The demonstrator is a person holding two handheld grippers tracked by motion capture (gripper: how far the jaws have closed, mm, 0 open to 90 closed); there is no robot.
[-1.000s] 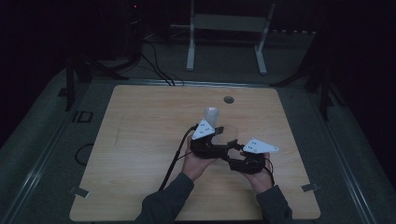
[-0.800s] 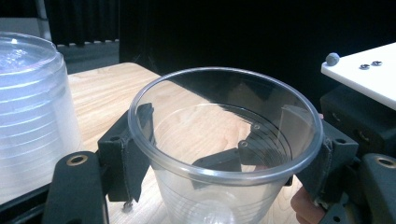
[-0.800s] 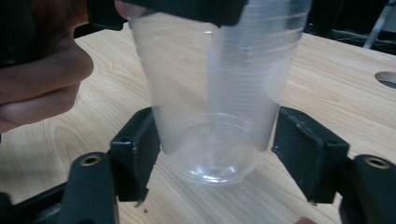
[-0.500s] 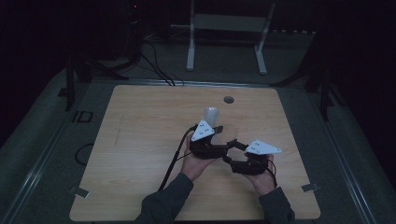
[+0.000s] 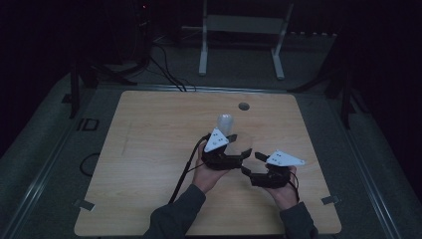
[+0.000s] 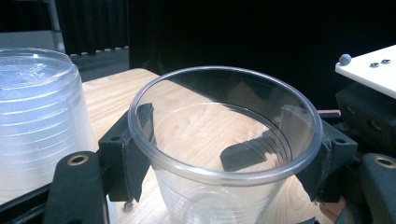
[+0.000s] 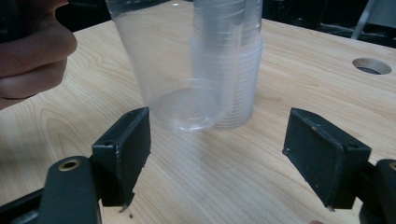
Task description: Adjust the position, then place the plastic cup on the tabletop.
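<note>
A single clear plastic cup [image 6: 219, 154] stands upright between the jaws of my left gripper [image 6: 224, 140], whose pads press on its sides just under the rim. In the high view this left gripper [image 5: 238, 153] holds the cup [image 5: 243, 142] just above the table's middle. An upside-down stack of clear cups [image 5: 225, 122] [image 6: 37, 116] stands right behind it. My right gripper [image 7: 217, 154] [image 5: 253, 163] faces the held cup [image 7: 173, 70] from slightly nearer. Its jaws have just been opening and stand wide apart with nothing between them.
The wooden table [image 5: 149, 149] has a round hole [image 5: 243, 106] [image 7: 371, 66] near its far edge. Black cables trail from the grippers toward the front edge. A metal stand [image 5: 241, 30] is on the floor beyond the table. A hand [image 7: 32, 51] is at the left.
The right gripper's jaws have spread apart, and it has drawn slightly back from the cup toward the lower right. The left gripper and the cup have not moved.
</note>
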